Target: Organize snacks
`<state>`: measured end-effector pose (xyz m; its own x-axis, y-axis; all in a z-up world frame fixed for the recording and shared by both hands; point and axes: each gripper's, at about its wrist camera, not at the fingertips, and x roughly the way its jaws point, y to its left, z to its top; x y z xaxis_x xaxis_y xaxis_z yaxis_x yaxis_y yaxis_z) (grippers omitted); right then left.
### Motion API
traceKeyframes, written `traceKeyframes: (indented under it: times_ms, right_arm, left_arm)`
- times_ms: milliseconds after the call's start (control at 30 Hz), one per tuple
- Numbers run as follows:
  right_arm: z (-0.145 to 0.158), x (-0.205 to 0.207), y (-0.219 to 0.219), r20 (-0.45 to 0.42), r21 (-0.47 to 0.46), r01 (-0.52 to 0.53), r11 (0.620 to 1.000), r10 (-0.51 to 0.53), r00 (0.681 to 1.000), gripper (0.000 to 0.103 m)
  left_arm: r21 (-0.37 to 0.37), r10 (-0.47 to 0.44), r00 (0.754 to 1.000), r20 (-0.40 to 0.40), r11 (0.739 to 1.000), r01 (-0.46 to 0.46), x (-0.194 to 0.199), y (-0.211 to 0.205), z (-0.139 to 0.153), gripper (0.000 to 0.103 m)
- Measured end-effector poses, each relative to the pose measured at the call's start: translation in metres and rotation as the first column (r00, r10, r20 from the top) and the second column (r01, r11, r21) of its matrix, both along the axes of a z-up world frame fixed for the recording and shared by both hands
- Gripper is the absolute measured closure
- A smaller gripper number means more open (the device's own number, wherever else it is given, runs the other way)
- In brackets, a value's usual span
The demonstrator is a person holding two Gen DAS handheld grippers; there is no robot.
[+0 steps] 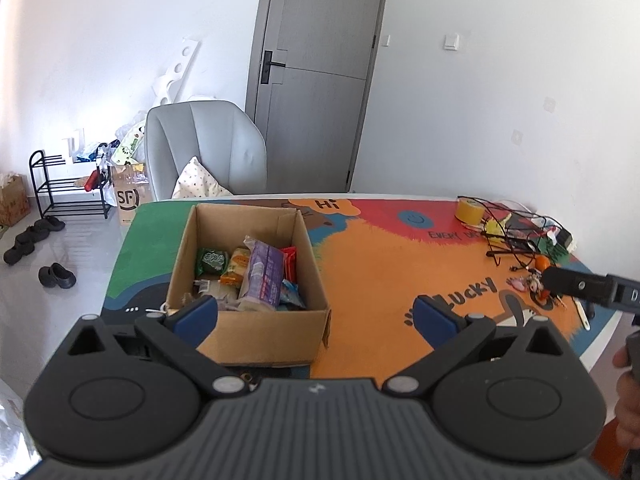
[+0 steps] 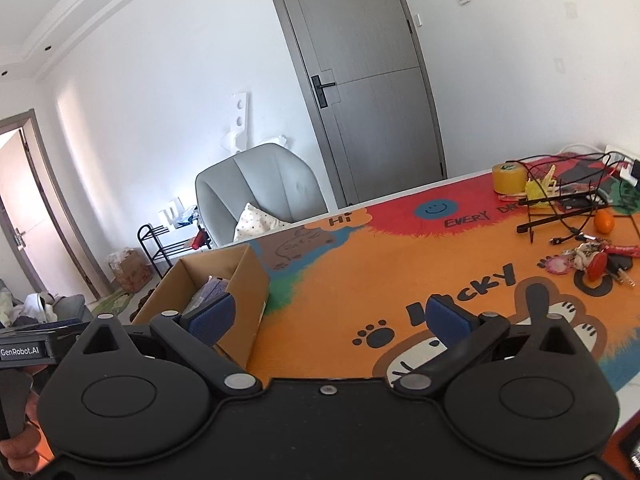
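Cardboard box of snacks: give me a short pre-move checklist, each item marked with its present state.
1. Left gripper jaws wide and empty: ok.
2. Right gripper jaws wide and empty: ok.
3. Cardboard box upright, top open: ok.
4. Snack packets all inside the box: ok; none seen loose on the table mat.
5. Packets tidy inside: not ok, they lie jumbled.
6. Cables and keys clear of the box: ok.

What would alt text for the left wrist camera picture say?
An open cardboard box full of snack packets sits on a colourful cartoon table mat, seen past the left gripper with its jaws wide open and empty. Behind stand a grey chair and closed door.
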<state>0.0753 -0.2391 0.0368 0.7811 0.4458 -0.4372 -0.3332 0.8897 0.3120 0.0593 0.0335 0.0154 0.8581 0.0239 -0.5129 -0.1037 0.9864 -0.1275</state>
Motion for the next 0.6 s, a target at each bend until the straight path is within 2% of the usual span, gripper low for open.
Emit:
traceKeyframes:
  times_ms: [167,600]
  right_arm:
    - [0.008,-0.011,0.003,0.009,-0.029,-0.023,0.999,0.023,1.0,0.0]
    - [0.018,-0.037,0.001,0.036,-0.049,-0.039,0.998,0.04,0.999,0.0]
  left_arm:
    - [0.04,0.011,1.0,-0.013,0.999,-0.01,-0.012,0.005,0.004,0.0]
    - [0.058,0.024,1.0,0.015,0.998,-0.025,-0.04,0.016,0.017,0.0]
